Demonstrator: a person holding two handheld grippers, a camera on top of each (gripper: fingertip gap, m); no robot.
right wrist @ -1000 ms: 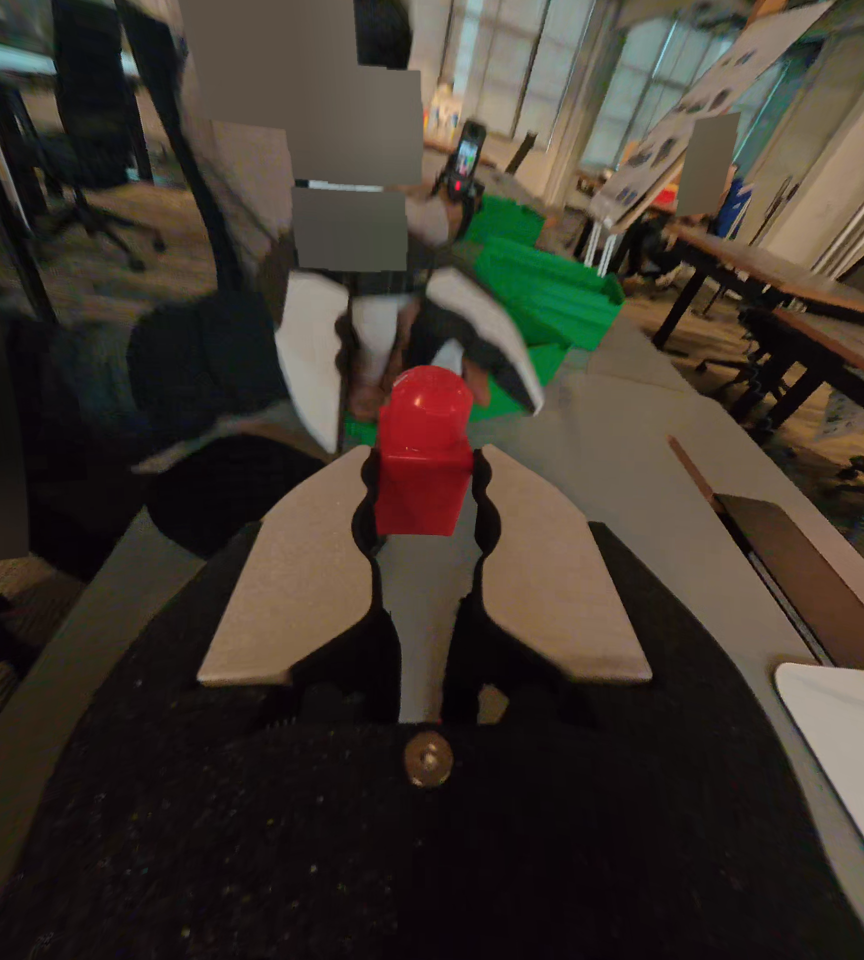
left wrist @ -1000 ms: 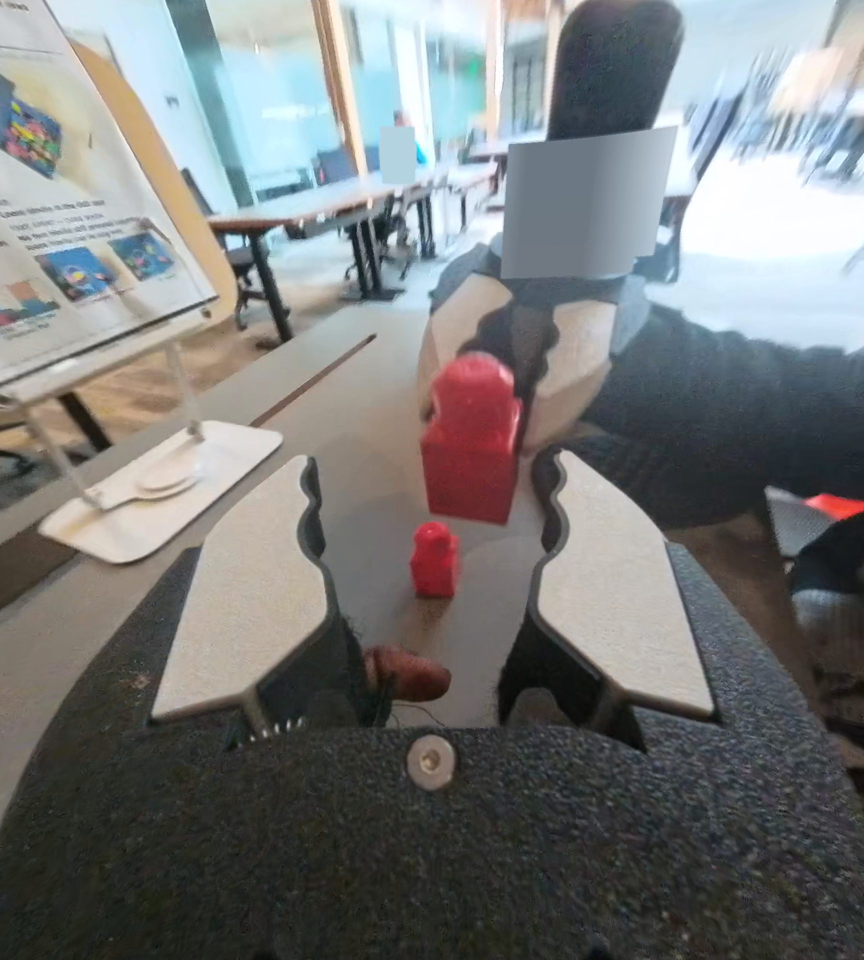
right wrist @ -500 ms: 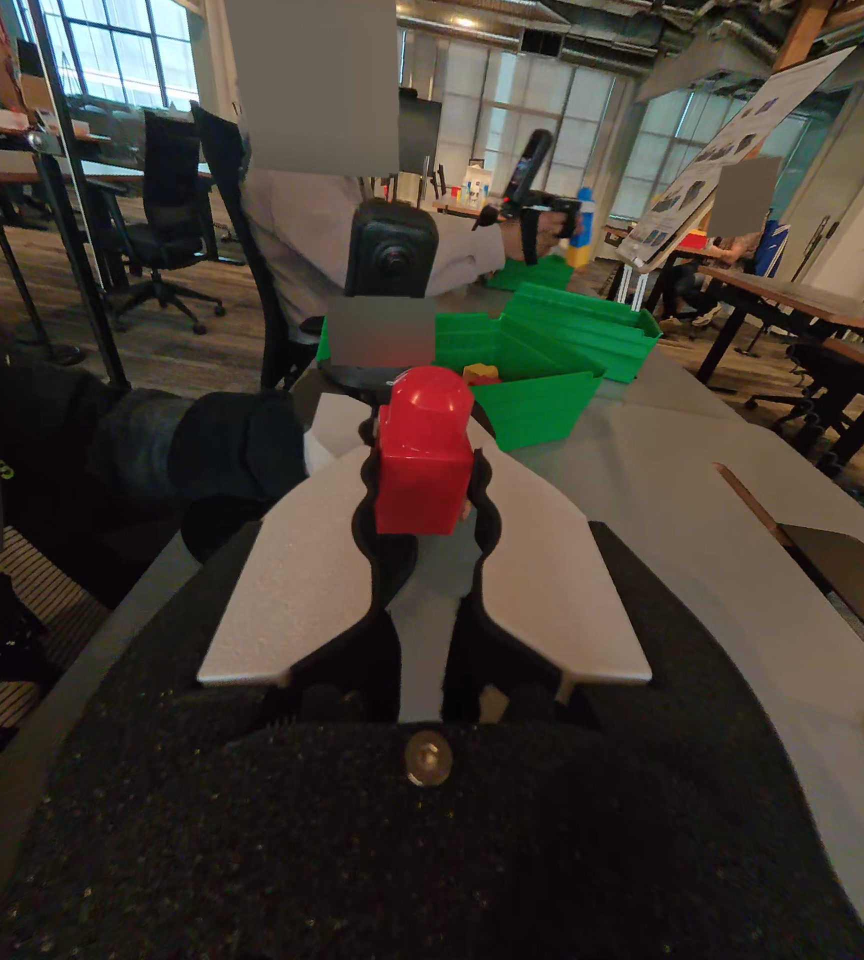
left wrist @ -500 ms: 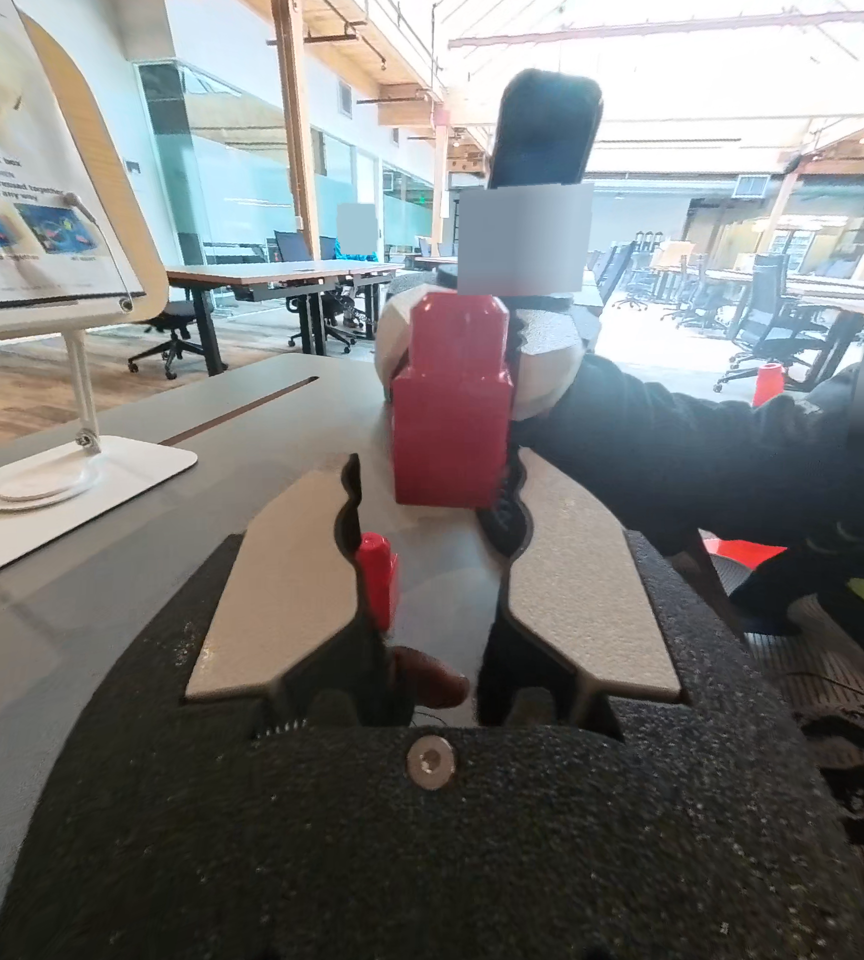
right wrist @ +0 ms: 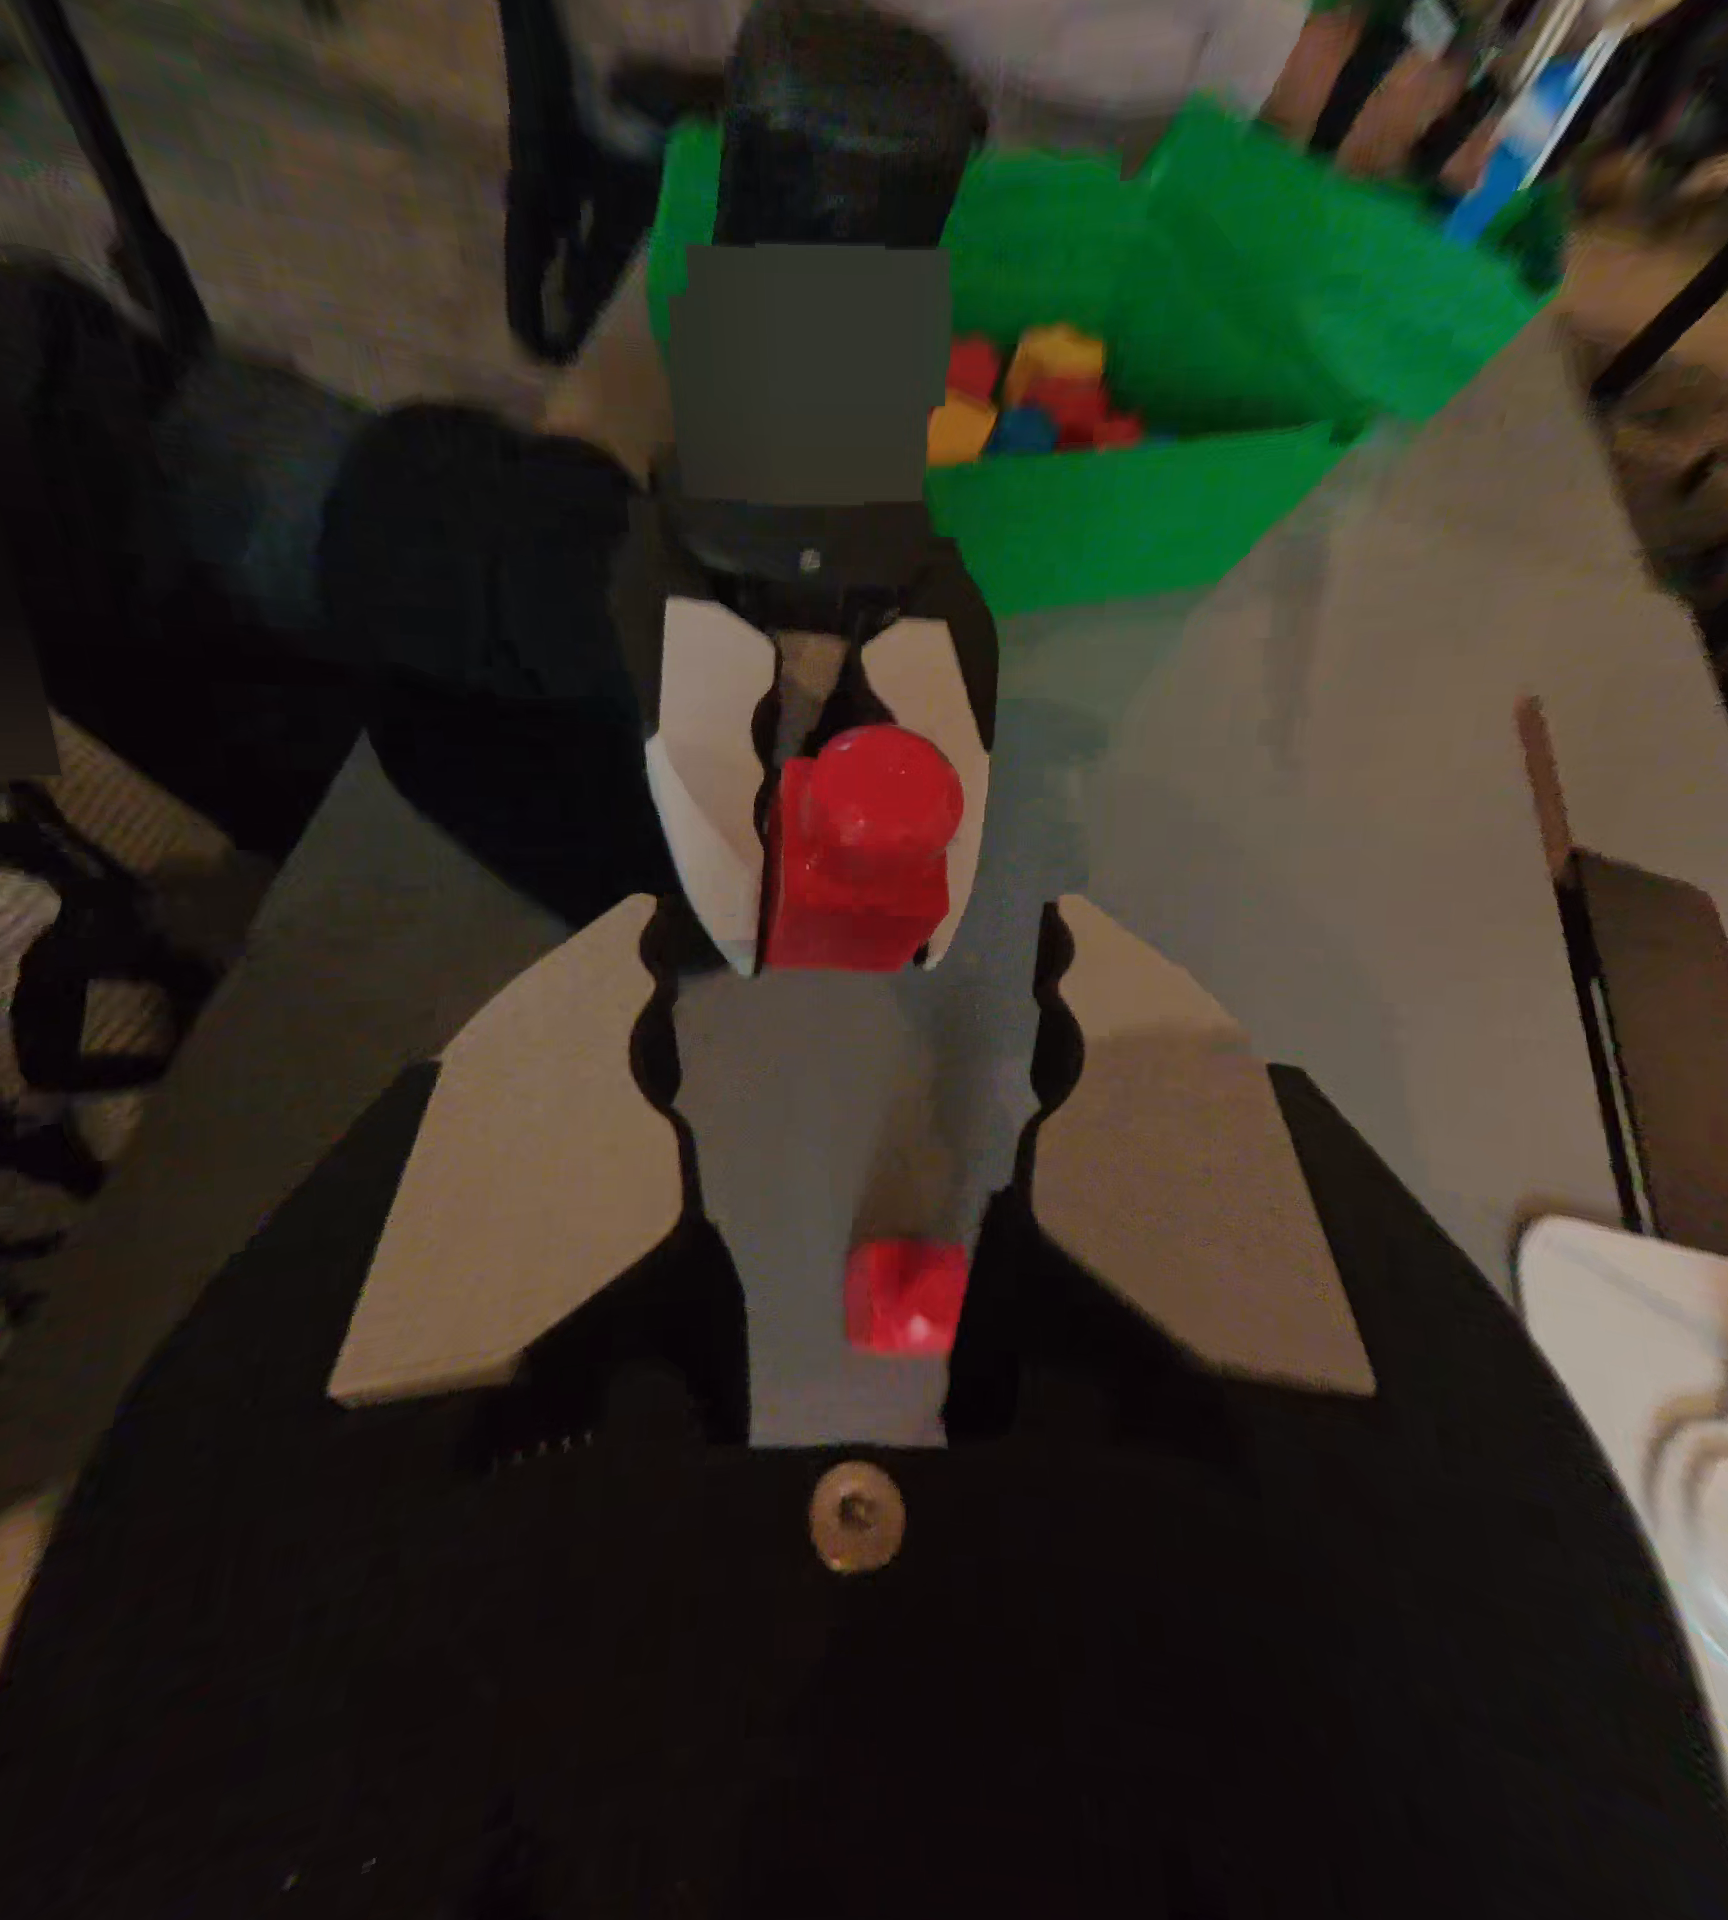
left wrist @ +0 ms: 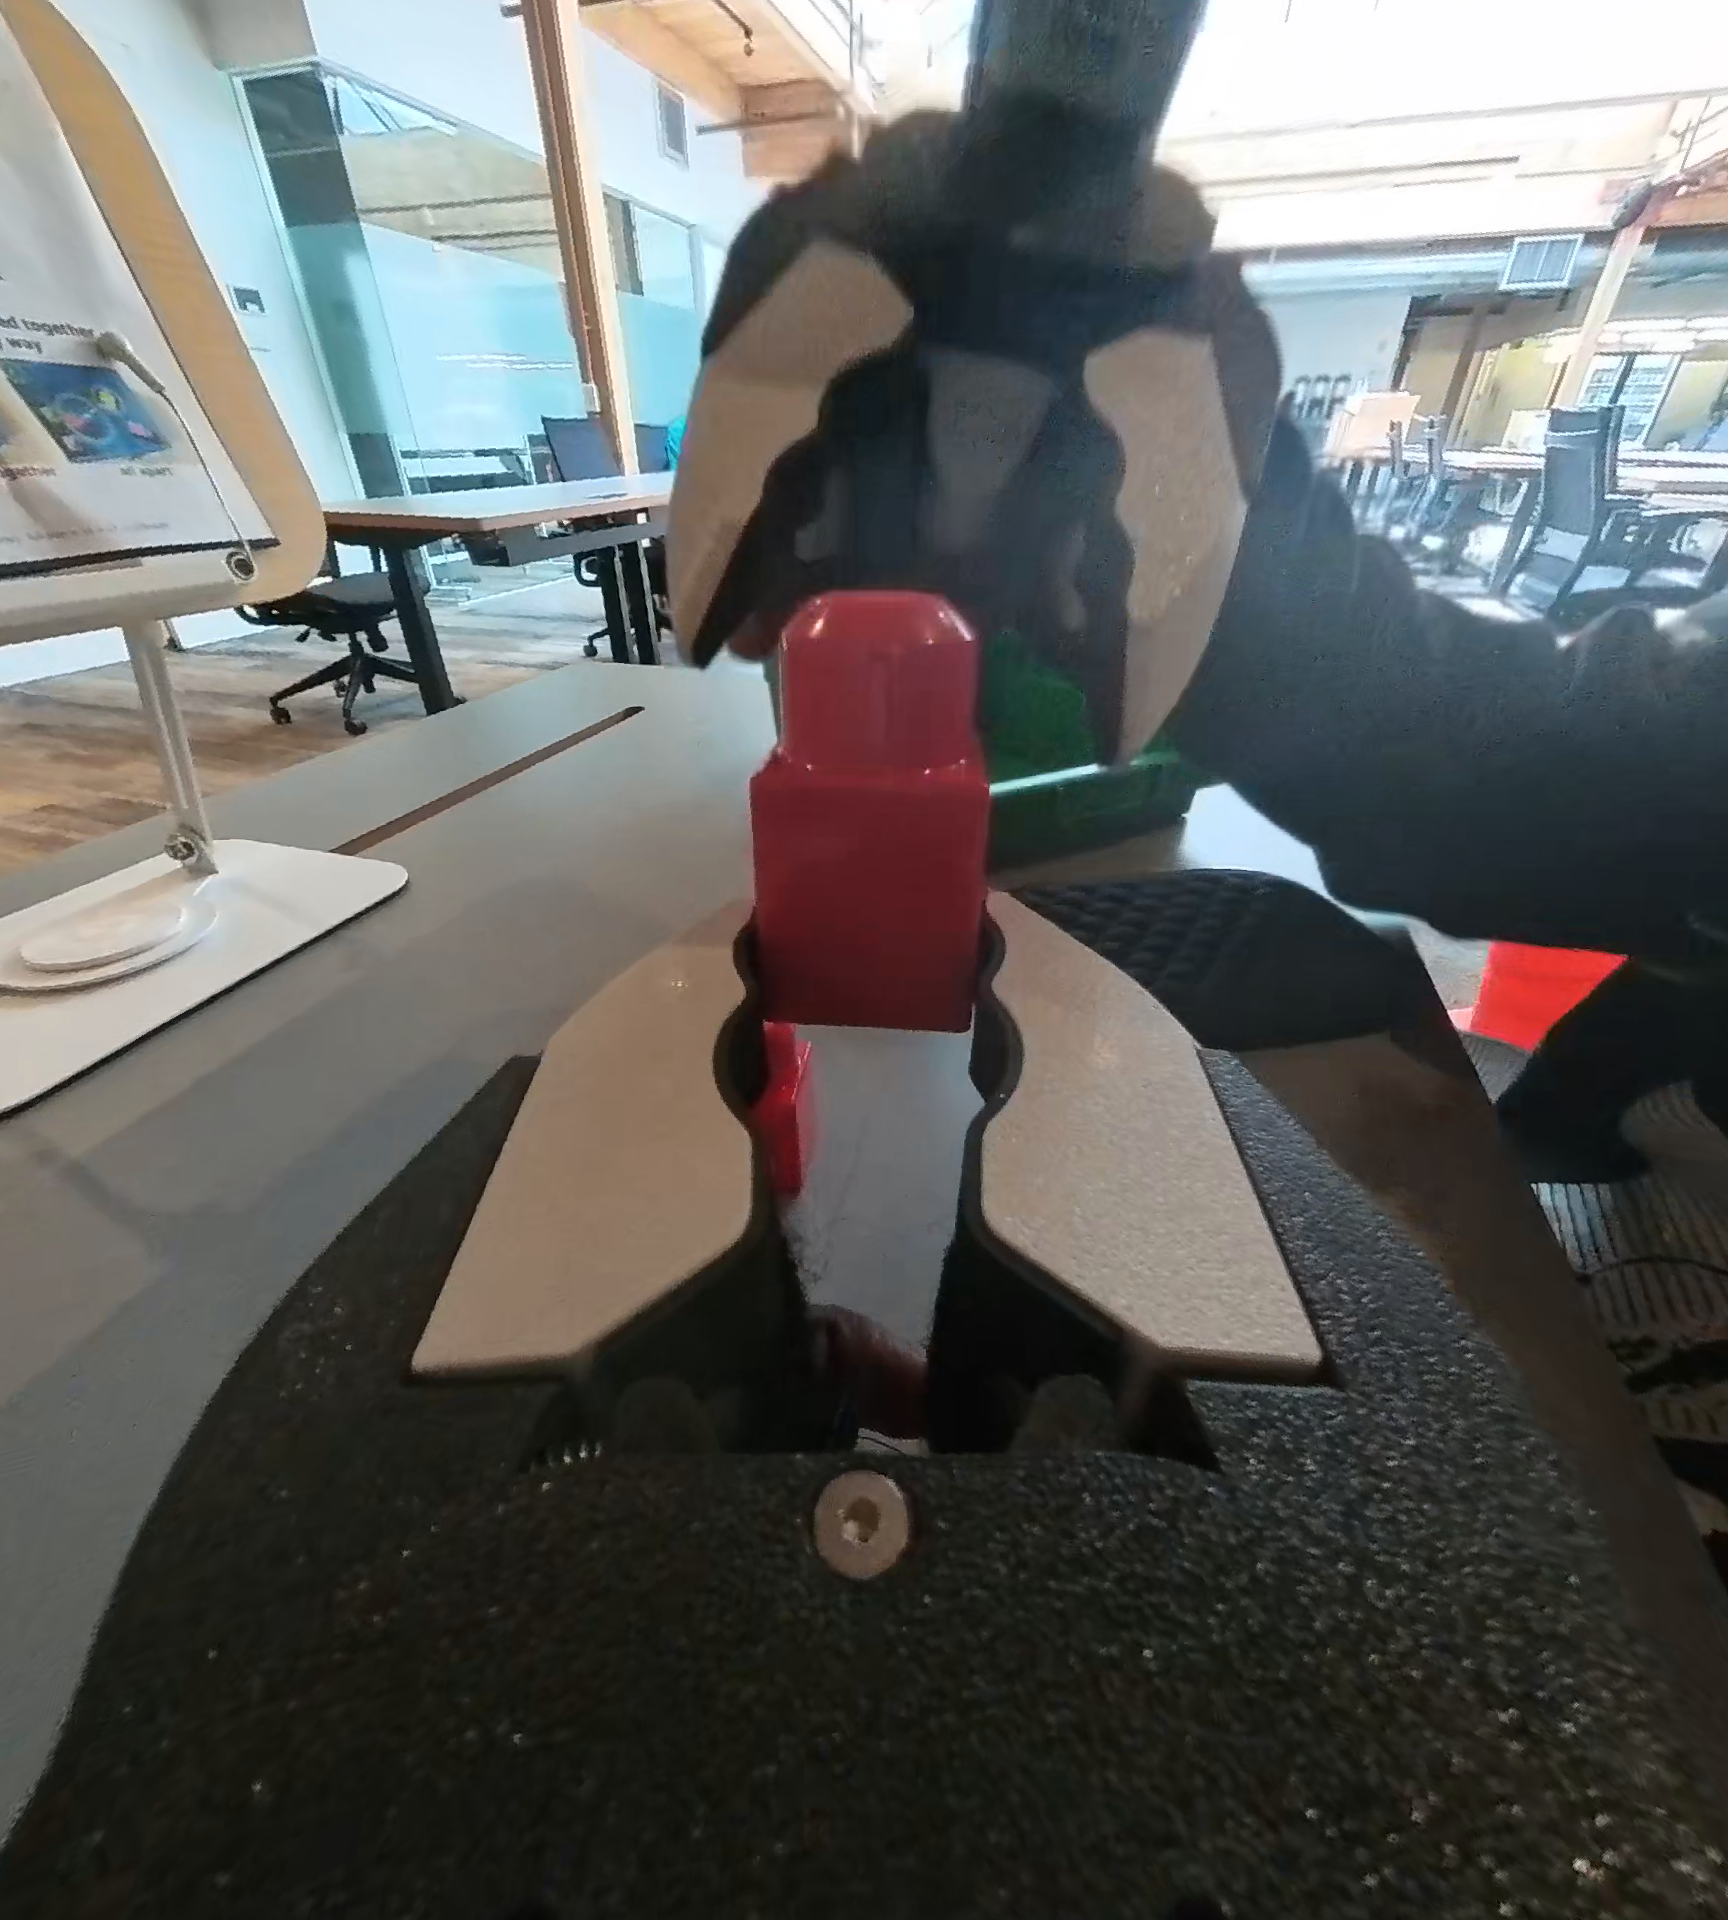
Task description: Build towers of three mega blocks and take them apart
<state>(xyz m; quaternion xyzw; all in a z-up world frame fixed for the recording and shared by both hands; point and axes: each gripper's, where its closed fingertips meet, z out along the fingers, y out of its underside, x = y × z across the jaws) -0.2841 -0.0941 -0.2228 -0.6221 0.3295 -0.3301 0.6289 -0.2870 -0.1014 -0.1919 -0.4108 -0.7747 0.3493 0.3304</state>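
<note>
Left wrist view: left gripper (left wrist: 870,961) clamps upright red block (left wrist: 870,821), right gripper (left wrist: 927,623) spread above

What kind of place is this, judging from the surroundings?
Probably an open-plan office or shared workspace. Long desks with wheeled office chairs stand on a wood floor, glass partition walls run behind them, and the ceiling has exposed beams.
</note>
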